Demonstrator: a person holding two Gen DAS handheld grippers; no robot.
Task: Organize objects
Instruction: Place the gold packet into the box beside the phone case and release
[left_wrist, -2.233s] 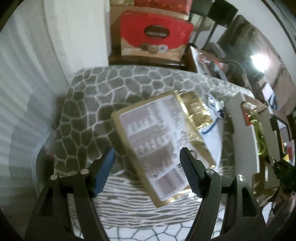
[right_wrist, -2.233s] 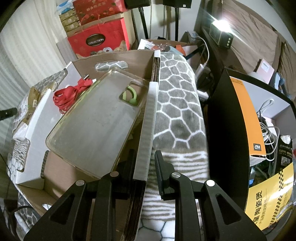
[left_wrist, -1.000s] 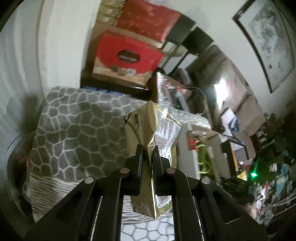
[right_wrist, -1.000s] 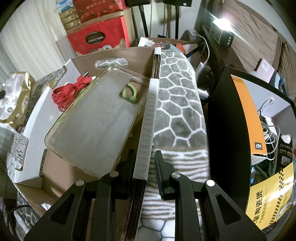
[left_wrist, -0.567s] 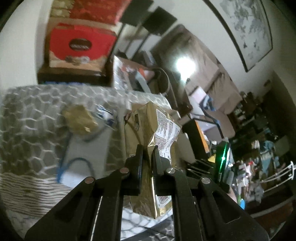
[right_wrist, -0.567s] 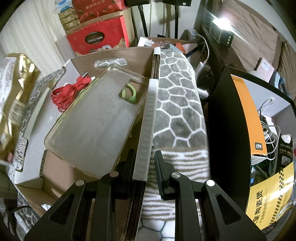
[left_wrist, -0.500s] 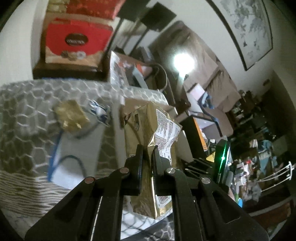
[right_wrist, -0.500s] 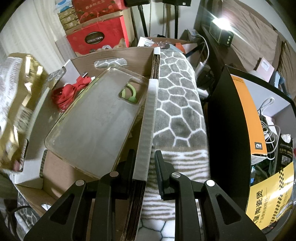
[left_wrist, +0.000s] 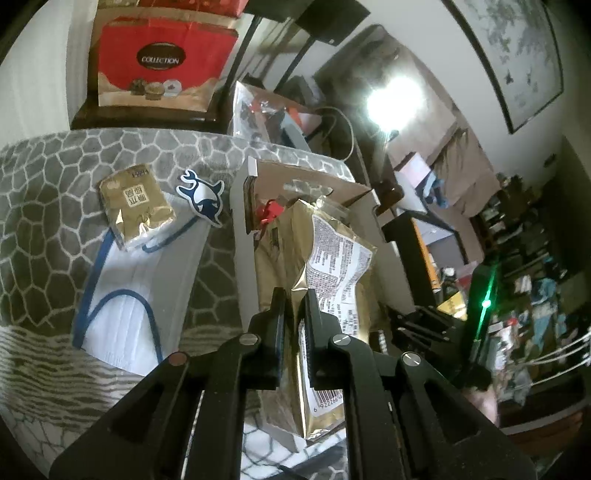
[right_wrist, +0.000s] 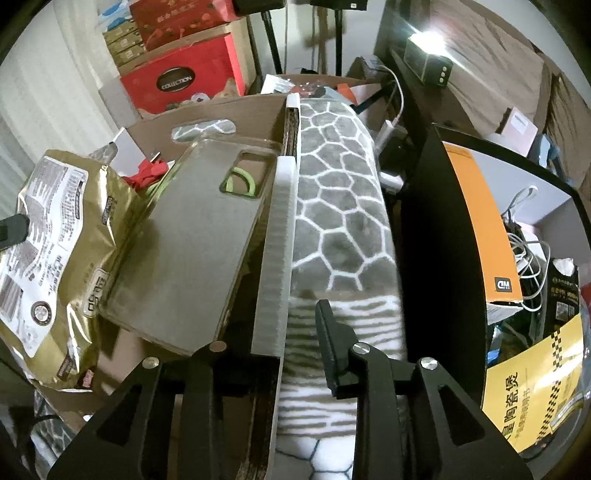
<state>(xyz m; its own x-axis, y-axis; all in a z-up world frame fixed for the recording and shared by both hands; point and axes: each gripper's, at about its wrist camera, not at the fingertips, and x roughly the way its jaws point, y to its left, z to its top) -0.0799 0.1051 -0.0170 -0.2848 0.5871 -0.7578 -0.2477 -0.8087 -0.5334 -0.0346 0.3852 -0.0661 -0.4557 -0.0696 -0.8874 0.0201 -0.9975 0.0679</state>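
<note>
Since the pouch left the blanket: the crinkled gold foil pouch (left_wrist: 332, 258) has been carried off the grey honeycomb-patterned blanket (left_wrist: 55, 155) and now hangs over the near left corner of the open brown cardboard box (left_wrist: 314, 184).
Left gripper (left_wrist: 295, 306): fingers together, clamped on the pouch's folded top edge, so the bag dangles free below them.
Right gripper (right_wrist: 280, 332): a second ago it pinched the box's right wall; now its fingers are opening. The wall stands between them, and the outer finger (right_wrist: 328, 332) is already clear of it.
Meaning for the task: in my judgement the box no longer needs steadying and the pouch is about to be dropped in. That leaves the loose items by the box's left wall to sort.
Pouch: shiny, creased metallised film with a white printed label and a barcode; soft, partly filled and floppy.
Box: corrugated card with hand-hole cut-outs and a white ribbed foam strip (right_wrist: 279, 240) capping the right wall.
Already inside: a clear, scuffed flexible phone case (right_wrist: 192, 236) lies slanted across the box over a coiled red cable (right_wrist: 147, 171) and a green ring (right_wrist: 240, 182).
Still on the blanket: a small gold foil sachet (left_wrist: 135, 201), a navy whale sticker (left_wrist: 203, 197) and a pleated white face mask with blue loops (left_wrist: 129, 291).
</note>
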